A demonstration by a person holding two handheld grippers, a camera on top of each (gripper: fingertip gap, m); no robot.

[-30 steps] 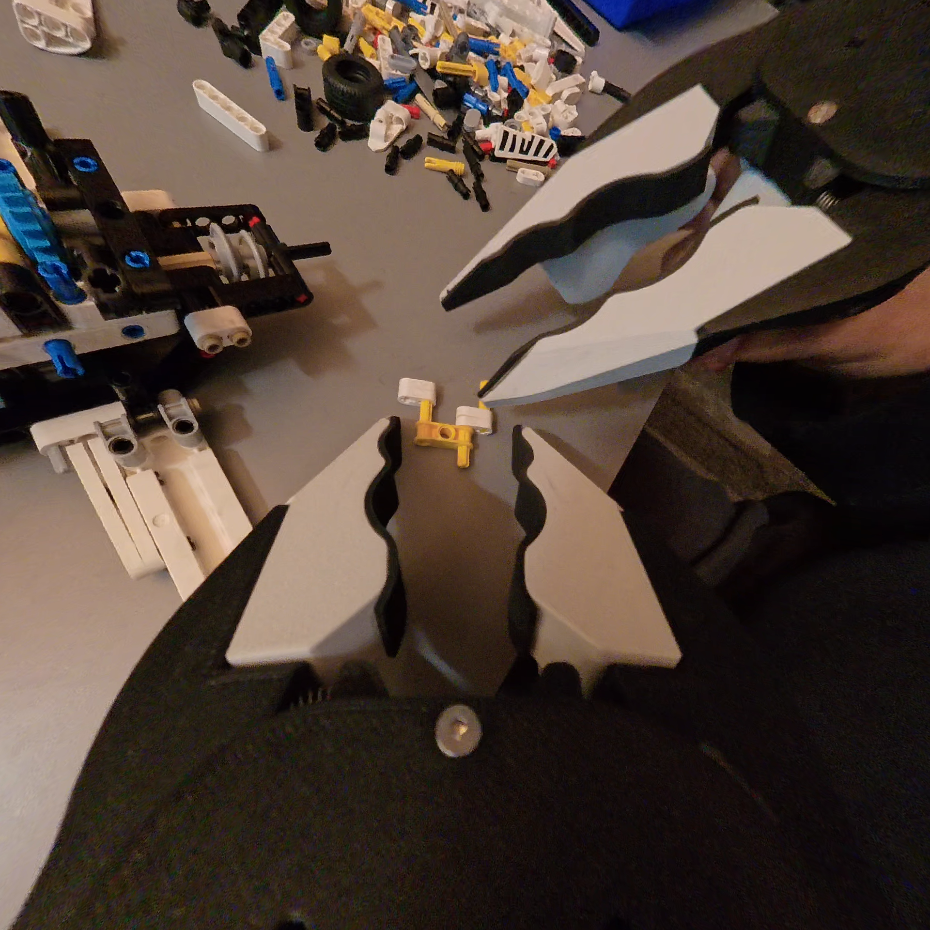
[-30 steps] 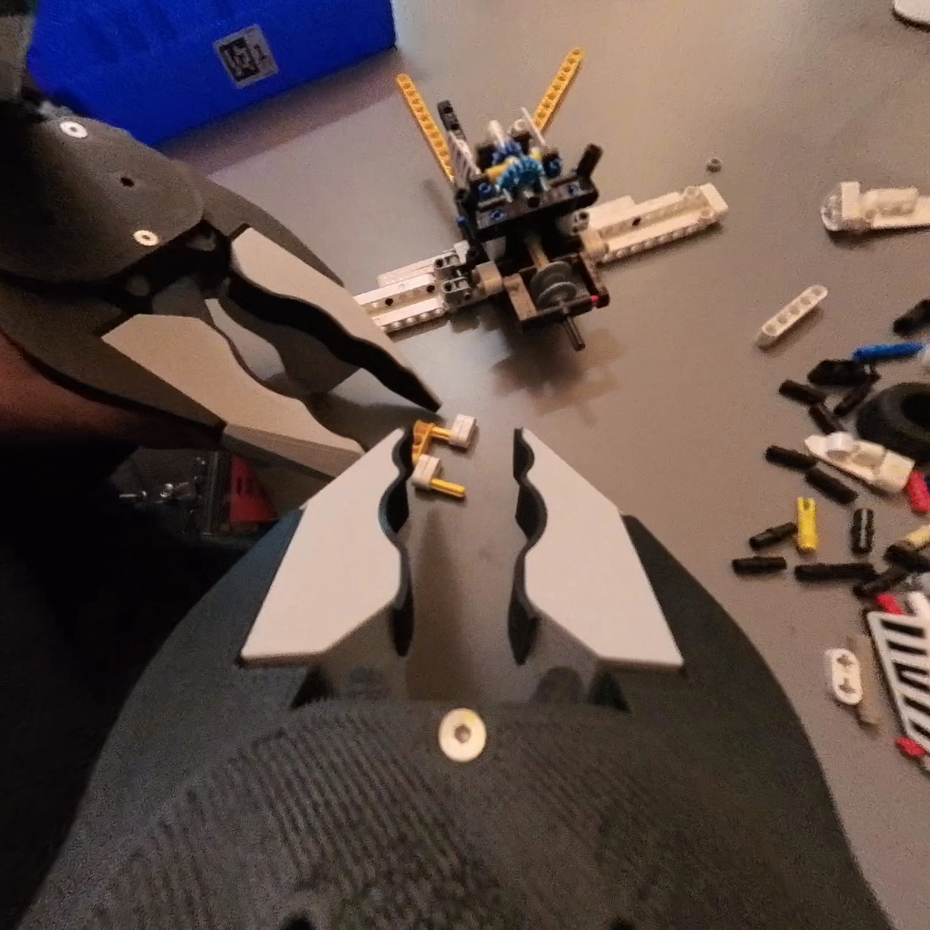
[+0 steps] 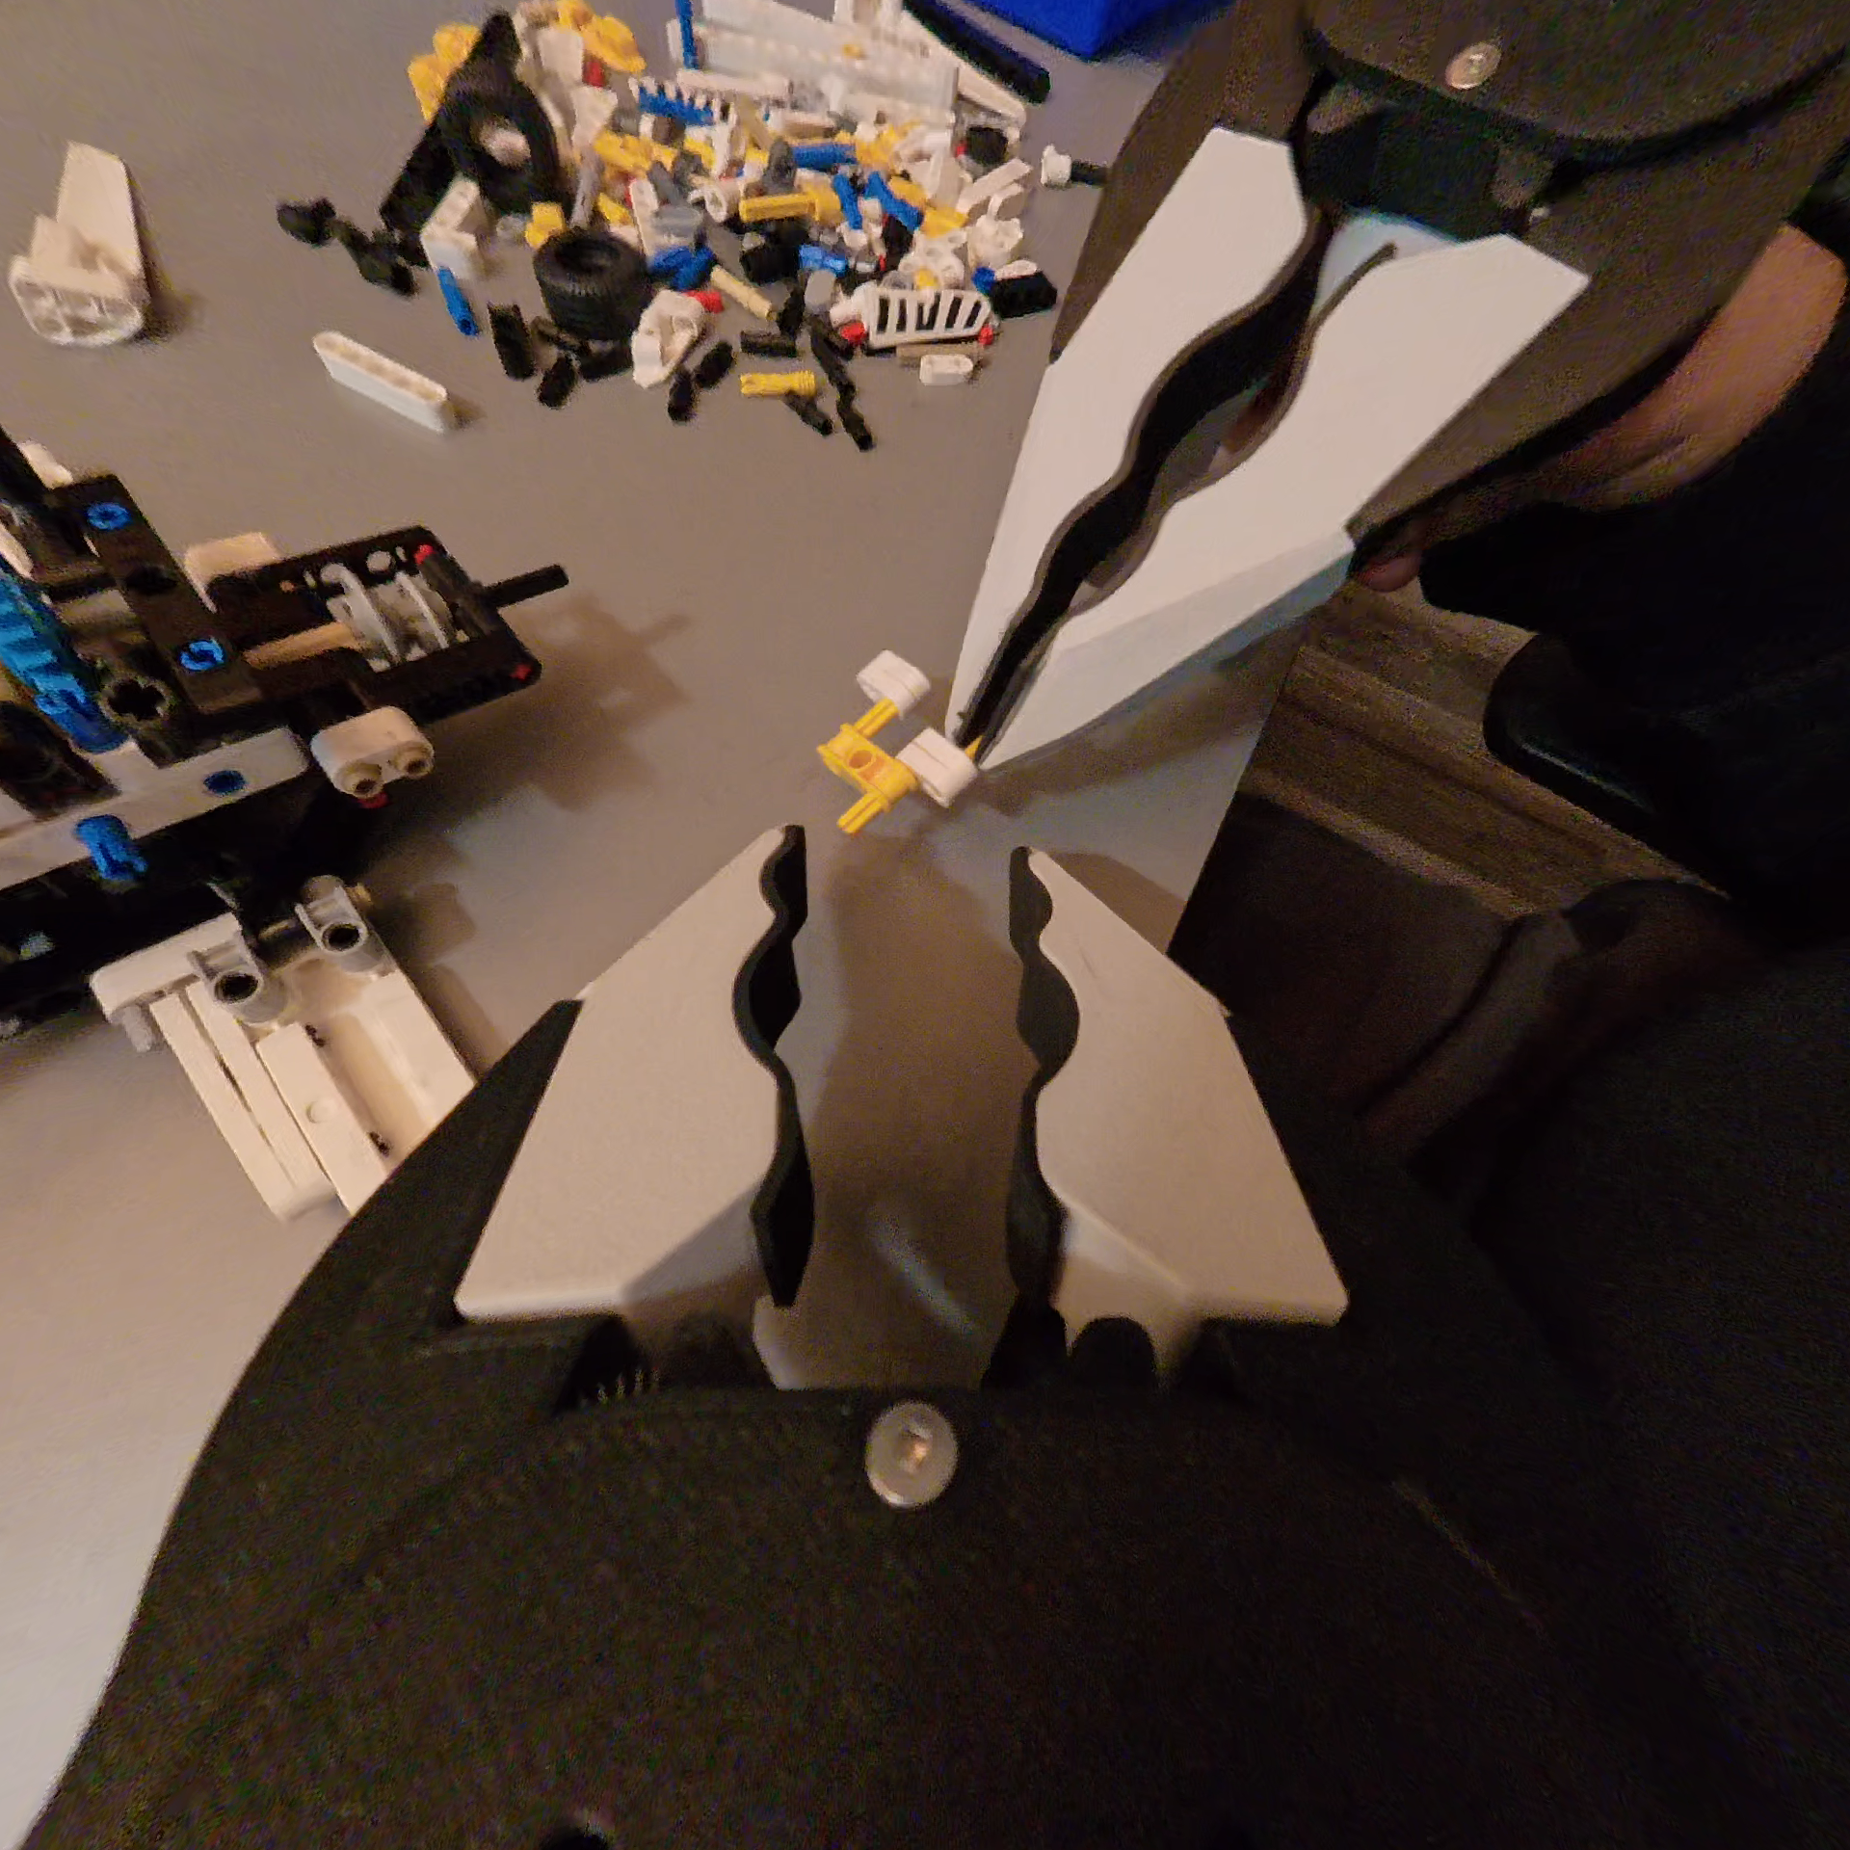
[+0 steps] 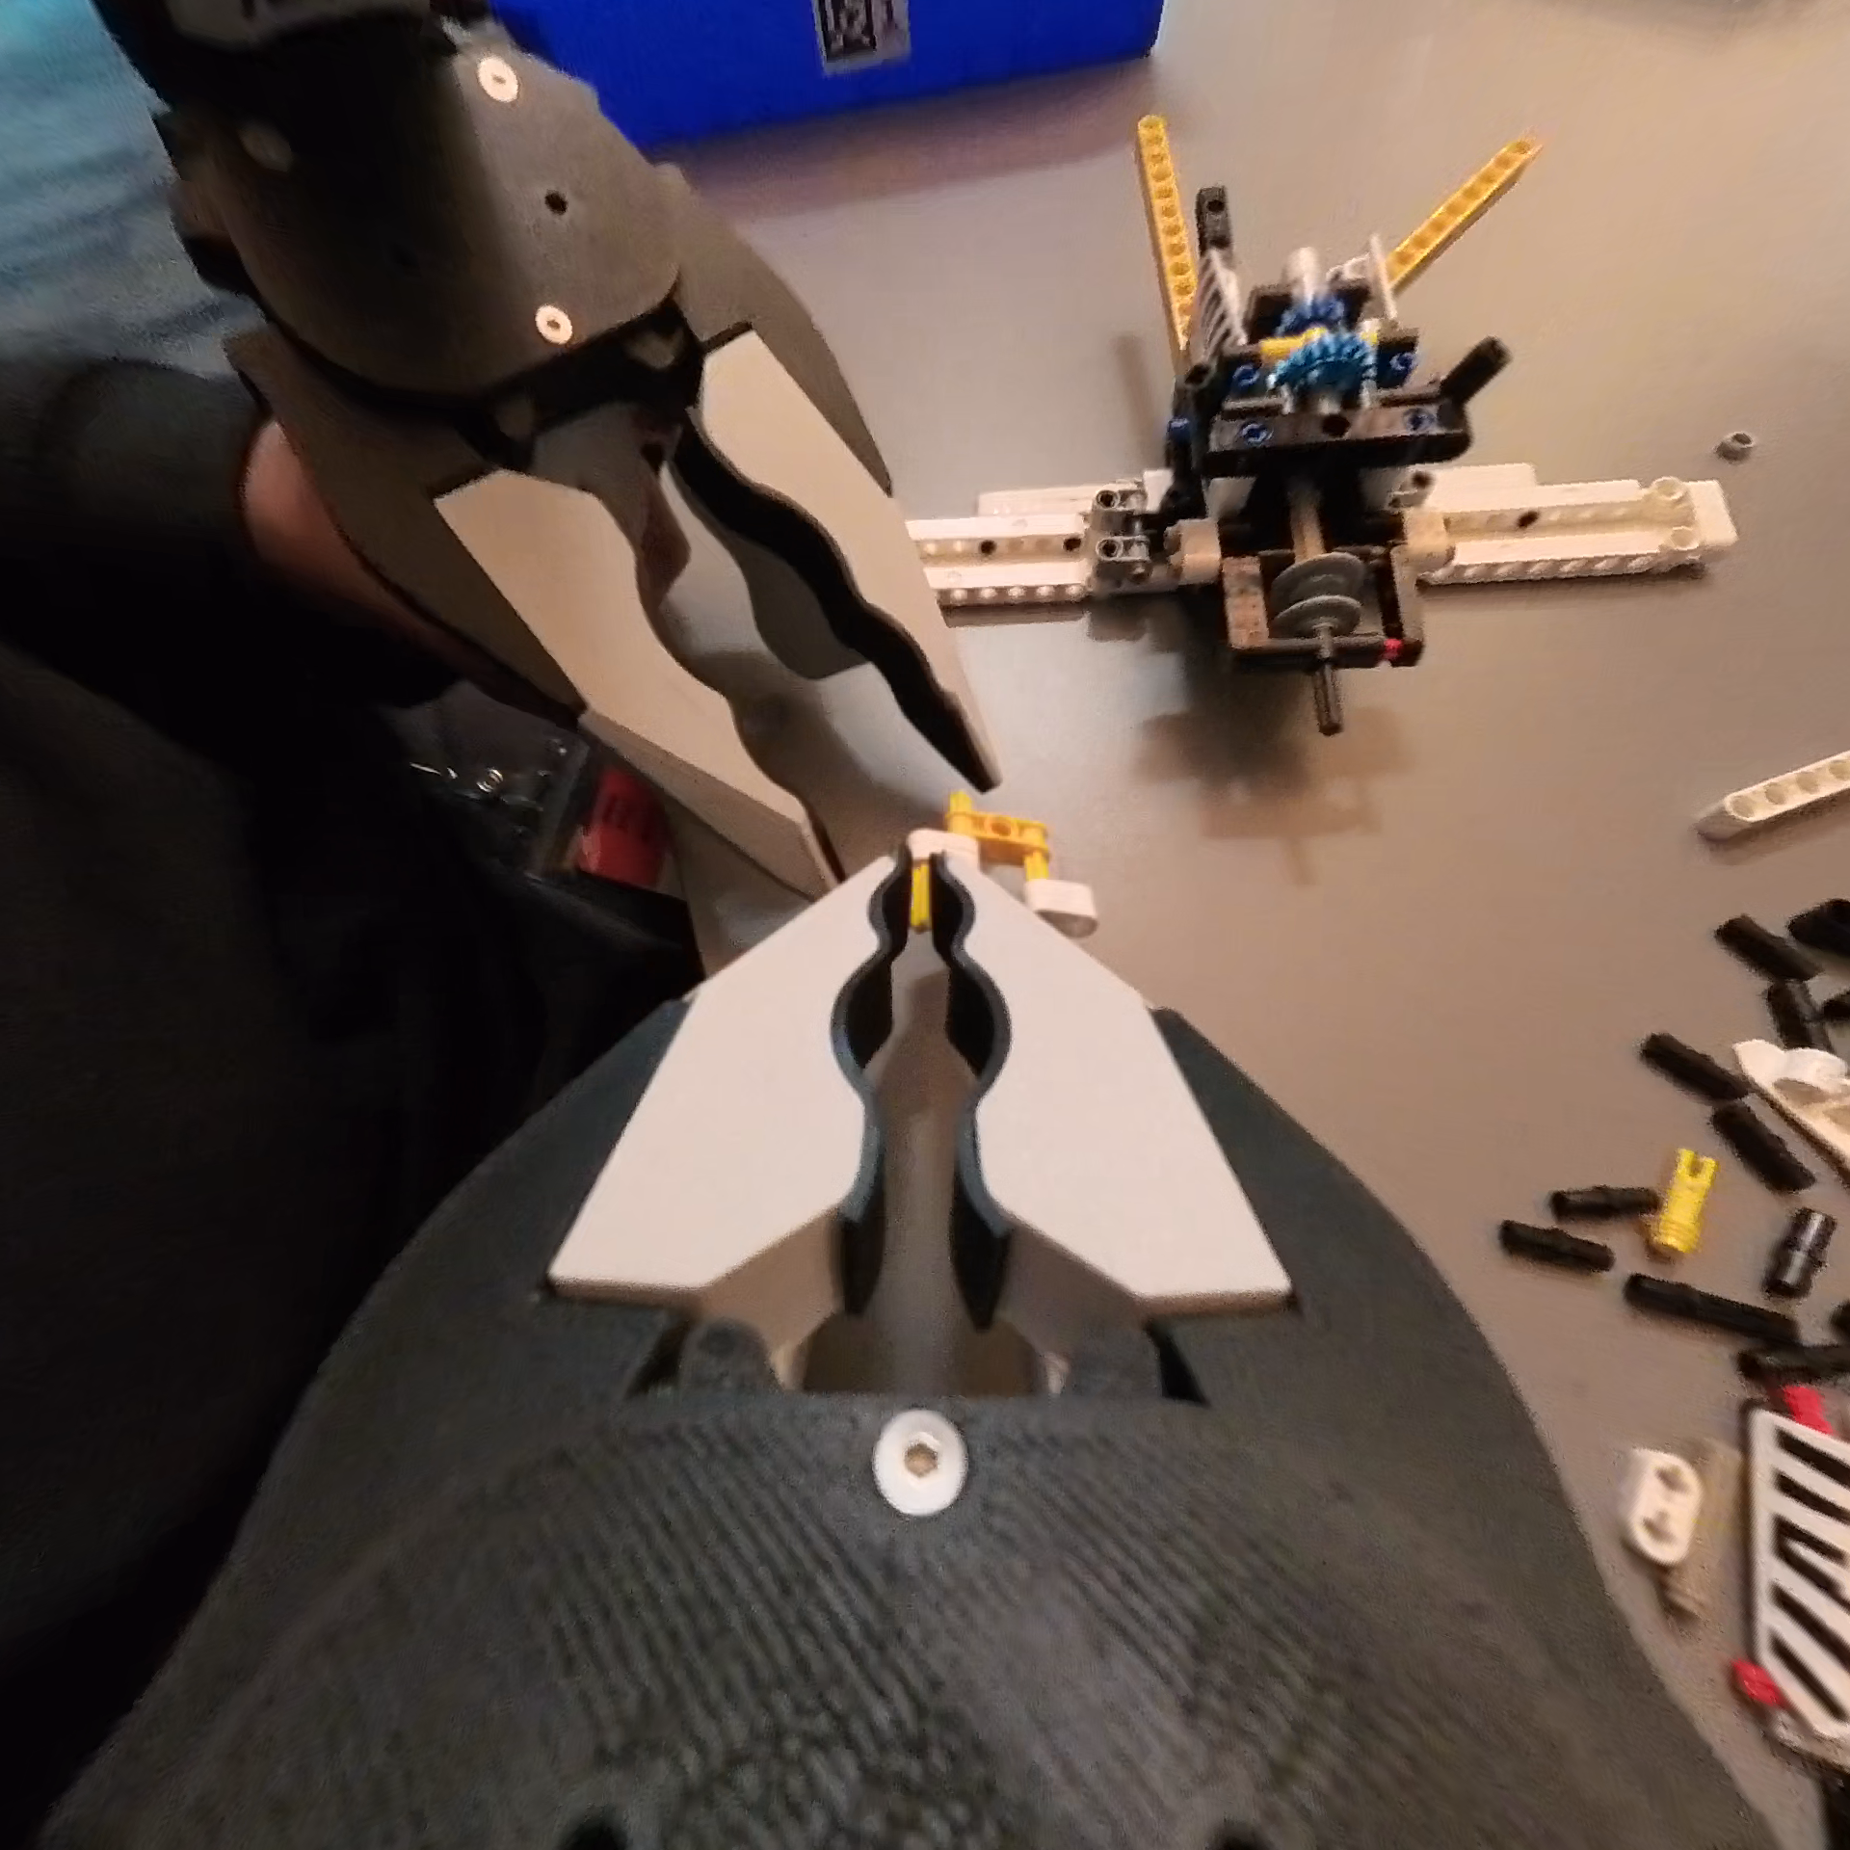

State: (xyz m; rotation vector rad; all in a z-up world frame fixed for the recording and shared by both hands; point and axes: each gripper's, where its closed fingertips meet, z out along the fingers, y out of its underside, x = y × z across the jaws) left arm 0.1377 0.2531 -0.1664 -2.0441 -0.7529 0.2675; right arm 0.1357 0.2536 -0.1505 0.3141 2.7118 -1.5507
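A small assembly of yellow axles, a yellow connector and two white connectors sits near the grey table's front edge. My right gripper is shut on one of its yellow axles, just behind a white connector; the rest of the assembly sticks out past the tips. The left wrist view shows the right gripper pinching that end. My left gripper is open and empty, its tips just short of the assembly. In the right wrist view the left gripper reaches in from the upper left.
A partly built black, white and blue model stands left of the grippers, also seen in the right wrist view. A pile of loose parts lies at the back, with a blue bin behind. The table edge is close on the right. My two grippers' fingertips are within a few centimetres of each other.
My right gripper has closed from open onto the assembly's yellow axle. My left gripper is open as before, having drawn back a little from the assembly.
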